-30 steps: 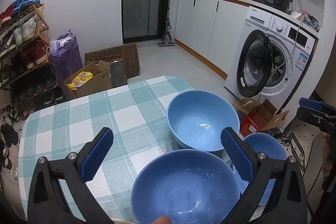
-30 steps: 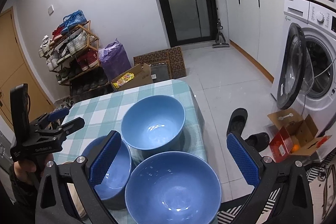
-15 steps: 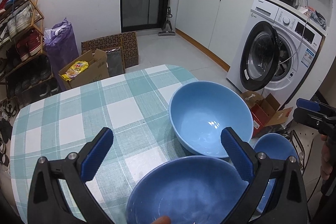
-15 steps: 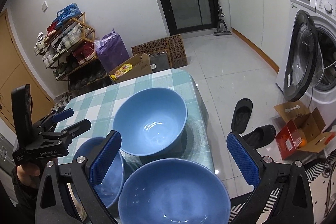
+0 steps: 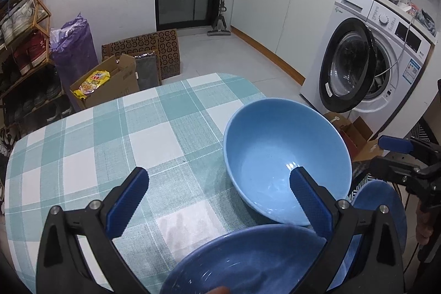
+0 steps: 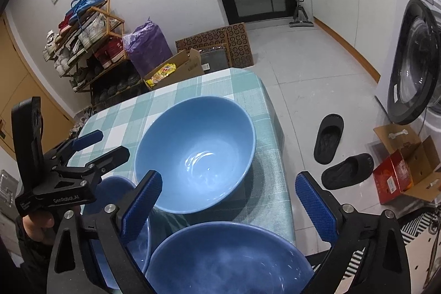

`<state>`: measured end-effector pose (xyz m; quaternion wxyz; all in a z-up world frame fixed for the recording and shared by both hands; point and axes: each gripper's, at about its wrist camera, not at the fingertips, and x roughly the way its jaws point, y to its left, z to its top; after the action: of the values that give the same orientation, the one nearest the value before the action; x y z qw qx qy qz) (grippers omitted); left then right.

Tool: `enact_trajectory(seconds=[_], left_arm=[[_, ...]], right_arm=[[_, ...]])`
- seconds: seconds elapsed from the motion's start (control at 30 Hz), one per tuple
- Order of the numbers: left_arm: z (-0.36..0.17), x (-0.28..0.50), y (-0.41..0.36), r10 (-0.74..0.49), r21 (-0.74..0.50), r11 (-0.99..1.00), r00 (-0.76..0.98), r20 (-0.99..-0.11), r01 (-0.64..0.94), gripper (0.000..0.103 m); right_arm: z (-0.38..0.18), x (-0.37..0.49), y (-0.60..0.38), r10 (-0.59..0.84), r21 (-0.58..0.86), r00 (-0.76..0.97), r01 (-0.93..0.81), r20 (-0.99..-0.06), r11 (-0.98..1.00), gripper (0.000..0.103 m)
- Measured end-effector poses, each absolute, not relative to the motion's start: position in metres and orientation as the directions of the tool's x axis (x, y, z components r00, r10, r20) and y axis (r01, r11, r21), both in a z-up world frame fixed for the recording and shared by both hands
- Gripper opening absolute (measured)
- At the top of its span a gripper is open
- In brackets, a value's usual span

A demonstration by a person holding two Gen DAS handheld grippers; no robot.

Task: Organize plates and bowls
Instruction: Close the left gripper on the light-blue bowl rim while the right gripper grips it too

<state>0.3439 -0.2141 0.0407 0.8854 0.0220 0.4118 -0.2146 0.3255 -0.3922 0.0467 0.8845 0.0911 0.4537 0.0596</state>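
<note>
A large light-blue bowl (image 5: 286, 159) stands on the checked tablecloth (image 5: 124, 134) near the table's right edge; it also shows in the right wrist view (image 6: 195, 153). A darker blue bowl (image 5: 242, 261) lies just under my left gripper (image 5: 217, 194), which is open above the cloth. Another darker blue bowl (image 6: 228, 258) lies under my right gripper (image 6: 228, 203), also open. The left gripper shows in the right wrist view (image 6: 104, 145), above the first darker bowl (image 6: 115, 189). The right gripper shows at the right edge of the left wrist view (image 5: 386, 153).
The table ends close to the right of the bowls (image 6: 278, 134). On the floor are two black slippers (image 6: 330, 137), open cardboard boxes (image 6: 408, 164) and a washing machine with its door open (image 5: 347, 65). A shoe rack (image 6: 85, 37) stands at the far wall.
Both grippers have moved forward over the table; the light-blue bowl looks larger and nearer, and the darker bowls have slid toward the bottom of each view. Both grippers stayed open.
</note>
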Motion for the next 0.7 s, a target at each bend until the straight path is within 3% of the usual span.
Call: enact_trajectory(seconds=[0.23,0.3,0.4,0.47,0.6,0.7], left_arm=[[0.031,0.351,-0.222,-0.355,-0.126,0.903,0.546,-0.759,0.412,0.1],[0.027,0.353,-0.224,-0.361,-0.132,0.898,0.528,-0.769,0.421,0.092],[0.024,0.353,-0.226,-0.38,-0.148,0.888,0.513,-0.77,0.435,0.09],[0.024,0.352,-0.227,-0.399,-0.162,0.879,0.507,-0.764,0.447,0.077],[0.024,0.352,-0.23,-0.411,-0.167,0.873,0.504,-0.76,0.459,0.074],[0.022,0.354,-0.231,-0.422,-0.183,0.867,0.489,-0.763,0.463,0.061]], right_arm=[[0.024,0.343,-0.387,0.193,0.214,0.533,-0.023,-0.824,0.977,0.083],[0.02,0.346,-0.387,0.199,0.223,0.525,-0.019,-0.828,0.975,0.08],[0.016,0.349,-0.387,0.209,0.229,0.516,-0.025,-0.831,0.973,0.072],[0.013,0.35,-0.387,0.208,0.225,0.513,-0.029,-0.833,0.974,0.071],[0.011,0.352,-0.385,0.21,0.224,0.509,-0.035,-0.835,0.974,0.065],[0.011,0.354,-0.385,0.204,0.216,0.508,-0.035,-0.837,0.976,0.06]])
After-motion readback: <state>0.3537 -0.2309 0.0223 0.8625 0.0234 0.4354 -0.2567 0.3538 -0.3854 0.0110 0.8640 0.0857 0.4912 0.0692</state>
